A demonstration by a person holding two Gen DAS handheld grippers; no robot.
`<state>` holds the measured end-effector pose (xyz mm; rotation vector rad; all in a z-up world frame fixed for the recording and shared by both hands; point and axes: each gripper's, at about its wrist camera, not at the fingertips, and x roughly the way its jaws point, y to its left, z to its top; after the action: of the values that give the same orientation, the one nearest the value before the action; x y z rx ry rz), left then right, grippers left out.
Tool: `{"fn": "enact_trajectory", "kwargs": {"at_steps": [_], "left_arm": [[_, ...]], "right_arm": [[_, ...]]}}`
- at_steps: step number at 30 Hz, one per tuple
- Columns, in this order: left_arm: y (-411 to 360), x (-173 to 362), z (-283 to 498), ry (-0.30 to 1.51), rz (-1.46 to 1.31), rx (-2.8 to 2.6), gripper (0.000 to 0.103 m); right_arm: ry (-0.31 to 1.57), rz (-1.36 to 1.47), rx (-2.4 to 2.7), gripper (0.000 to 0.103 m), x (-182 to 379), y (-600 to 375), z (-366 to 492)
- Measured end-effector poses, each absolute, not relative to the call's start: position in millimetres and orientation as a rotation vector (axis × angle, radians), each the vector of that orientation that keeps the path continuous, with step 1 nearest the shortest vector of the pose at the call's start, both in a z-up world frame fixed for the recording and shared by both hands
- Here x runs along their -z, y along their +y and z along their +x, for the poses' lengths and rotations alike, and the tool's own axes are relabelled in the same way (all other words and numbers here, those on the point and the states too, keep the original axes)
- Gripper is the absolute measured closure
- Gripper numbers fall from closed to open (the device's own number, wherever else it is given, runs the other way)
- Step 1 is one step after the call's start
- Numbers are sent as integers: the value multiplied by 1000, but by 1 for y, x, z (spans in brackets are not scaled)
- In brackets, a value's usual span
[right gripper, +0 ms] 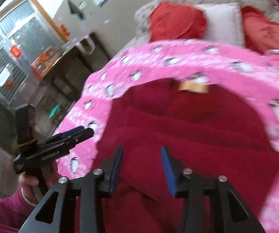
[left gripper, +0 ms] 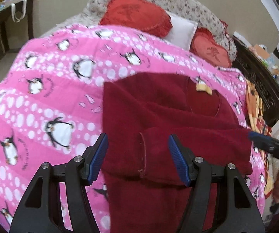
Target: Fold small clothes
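A dark red fleece garment [left gripper: 158, 116] lies on the pink penguin blanket [left gripper: 42, 97], with a tan label [left gripper: 203, 87] at its collar and a sleeve folded across its lower part [left gripper: 187, 151]. My left gripper [left gripper: 137, 153] is open and empty, its blue pads either side of the sleeve cuff, just above the cloth. My right gripper [right gripper: 141, 167] is open and empty above the garment [right gripper: 197, 136], whose label [right gripper: 193, 87] shows at the top. The right gripper's tip shows at the garment's right edge in the left wrist view [left gripper: 265, 141]. The left gripper shows at the garment's left in the right wrist view [right gripper: 75, 134].
Two red cushions [left gripper: 137, 13] [left gripper: 211, 52] and a white pillow [left gripper: 182, 31] lie at the bed's head. A dark table [left gripper: 5, 27] stands left of the bed. A dark carved bed frame [left gripper: 259, 81] with clutter runs along the right. A cartoon-print cloth [left gripper: 255, 104] lies at the blanket's right edge.
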<state>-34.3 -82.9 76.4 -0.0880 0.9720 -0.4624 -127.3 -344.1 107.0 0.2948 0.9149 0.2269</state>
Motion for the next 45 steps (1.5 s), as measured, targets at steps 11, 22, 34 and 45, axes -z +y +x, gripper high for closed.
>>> {"fn": "enact_trajectory", "kwargs": {"at_steps": [11, 22, 34, 45], "left_arm": [[-133, -42, -29, 1037, 49, 500, 67], [-131, -75, -16, 1007, -24, 551, 90], [-100, -86, -5, 950, -72, 483, 91], [-97, -66, -7, 973, -70, 434, 91]], "right_arm": [[994, 436, 136, 58, -68, -472, -176], [912, 582, 99, 98, -50, -486, -142], [822, 525, 127, 25, -84, -481, -159], [867, 328, 148, 94, -74, -454, -125]]}}
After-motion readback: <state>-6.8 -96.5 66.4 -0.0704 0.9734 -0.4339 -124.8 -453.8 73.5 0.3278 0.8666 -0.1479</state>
